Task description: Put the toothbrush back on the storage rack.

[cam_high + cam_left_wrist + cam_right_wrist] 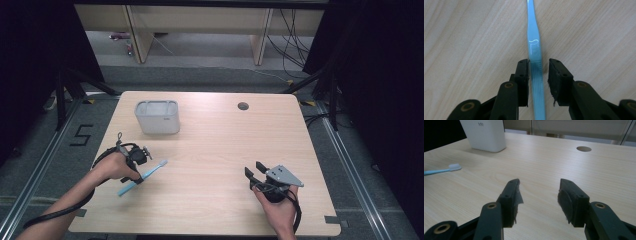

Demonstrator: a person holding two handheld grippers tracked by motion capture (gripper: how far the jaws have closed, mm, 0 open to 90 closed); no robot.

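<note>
Down at the near left of the table, the left gripper sits over one light blue toothbrush, whose handle runs straight up the gap between the two black jaws in the left gripper view. The jaws stand narrow around that handle: the left pad lies right against its edge, while a thin strip of wood shows between the handle and the right pad, so the handle is bracketed but not clamped. The toothbrush lies flat on the wood. In the high view its white-bristled head points up and to the right, toward the middle of the table, and its tail end sticks out below the left hand.

The right gripper rests at the near right, well apart from the toothbrush, with its jaws spread wide and only bare wood between them. From its view the brush head lies far off to the left.

Counting: one toothbrush, one white rectangular container standing upright at the far left of the table, one round cable hole near the far edge, and two grippers.
</note>
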